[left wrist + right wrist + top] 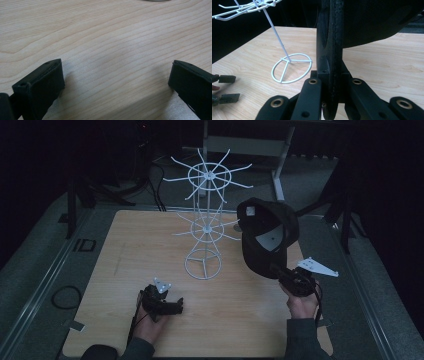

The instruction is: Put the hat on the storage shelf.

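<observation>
A black cap [267, 237] hangs in the air at the right of the table, upside down with its inside facing the high view. My right gripper [280, 270] is shut on its brim from below. In the right gripper view the brim [332, 50] stands on edge between the closed jaws of that gripper [332, 72], and the crown [374, 20] bulges to the upper right. My left gripper [175, 306] rests low on the table near the front. Its jaws stand wide apart [116, 75] with only bare wood between them.
A white wire rack [205, 220] with two tiers of radiating hooks stands on a ring base [292, 67] mid-table, just left of the cap. The wooden tabletop [130, 250] lies bare to the left. My left gripper [228, 88] appears at the far left of the right gripper view.
</observation>
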`<state>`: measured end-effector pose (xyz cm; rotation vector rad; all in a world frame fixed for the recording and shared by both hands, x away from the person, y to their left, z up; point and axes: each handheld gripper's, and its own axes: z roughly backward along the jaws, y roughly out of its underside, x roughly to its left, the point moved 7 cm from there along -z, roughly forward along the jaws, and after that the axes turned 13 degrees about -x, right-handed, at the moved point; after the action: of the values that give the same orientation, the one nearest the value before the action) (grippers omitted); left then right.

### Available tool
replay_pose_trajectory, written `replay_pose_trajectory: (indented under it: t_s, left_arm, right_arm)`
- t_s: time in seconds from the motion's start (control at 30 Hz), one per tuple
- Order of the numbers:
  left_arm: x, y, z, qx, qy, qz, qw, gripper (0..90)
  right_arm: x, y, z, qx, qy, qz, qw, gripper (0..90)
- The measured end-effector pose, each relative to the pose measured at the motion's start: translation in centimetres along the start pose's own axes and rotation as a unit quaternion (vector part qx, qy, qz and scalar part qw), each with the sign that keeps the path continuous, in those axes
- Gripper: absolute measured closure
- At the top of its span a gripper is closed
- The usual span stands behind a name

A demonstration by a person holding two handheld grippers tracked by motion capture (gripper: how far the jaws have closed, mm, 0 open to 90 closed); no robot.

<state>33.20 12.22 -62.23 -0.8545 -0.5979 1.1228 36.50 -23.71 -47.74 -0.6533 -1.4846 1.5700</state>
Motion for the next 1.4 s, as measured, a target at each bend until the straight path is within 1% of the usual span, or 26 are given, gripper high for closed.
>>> replay_pose_trajectory:
  t_s: [0.5,1.03,1.4]
  left_arm:
    - [0.0,0.0,0.0,0.000,0.000,0.001,1.0000,0.1]
    - [0.0,0.0,0.0,-0.001,0.000,0.001,1.0000,0.1]
    - [0.0,0.0,0.0,-0.001,0.000,0.001,1.0000,0.1]
  right_arm:
    - [0.4,-1.1,-0.2,-0.002,-0.001,0.013,0.9999,86.5]
    - [0.9,-2.0,-0.4,-0.009,-0.003,0.021,0.9997,86.5]
    - [0.9,-2.4,-0.3,-0.014,-0.001,0.025,0.9996,86.6]
